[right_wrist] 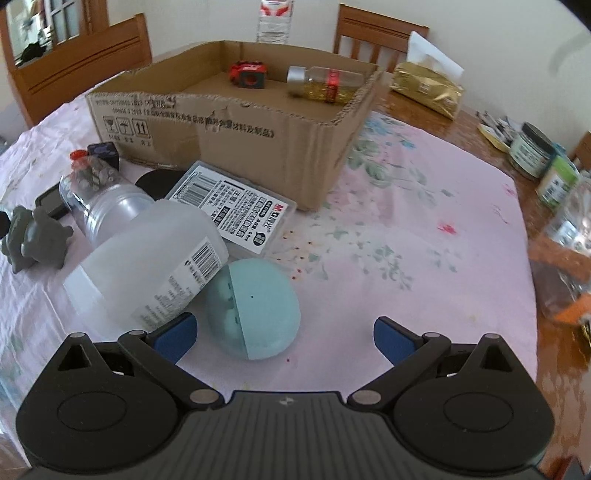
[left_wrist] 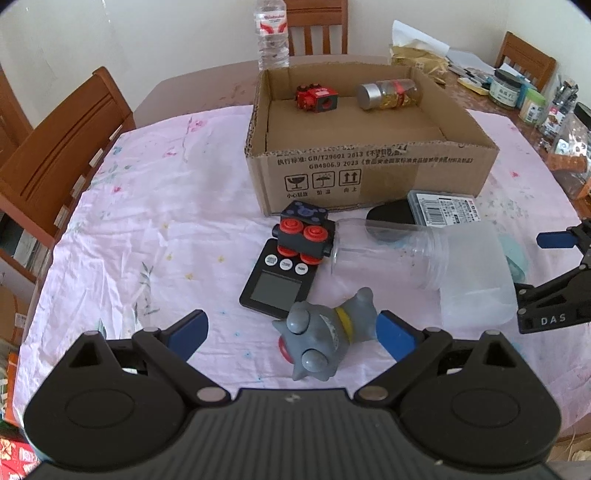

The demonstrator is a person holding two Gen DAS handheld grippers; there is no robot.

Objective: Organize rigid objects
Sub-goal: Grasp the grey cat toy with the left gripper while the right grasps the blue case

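An open cardboard box [left_wrist: 369, 173] [right_wrist: 258, 147] holds a red toy [left_wrist: 317, 97] and a small bottle with a silver cap [left_wrist: 388, 94]. In front of it lie a black toy with red wheels [left_wrist: 303, 236], a black timer [left_wrist: 277, 284], a grey toy figure [left_wrist: 325, 332], a clear frosted bottle [left_wrist: 424, 262] [right_wrist: 147, 251], a labelled flat case [right_wrist: 236, 210] and a teal round case [right_wrist: 255, 306]. My left gripper [left_wrist: 291, 332] is open around the grey toy. My right gripper [right_wrist: 284, 336] is open, with the teal case between its fingers.
Wooden chairs [left_wrist: 62, 162] stand around the table. A water bottle [left_wrist: 271, 33] stands behind the box. Jars [right_wrist: 535, 151], a gold packet [right_wrist: 424, 88] and other clutter line the right side. A pink flowered cloth [right_wrist: 406, 221] covers the table.
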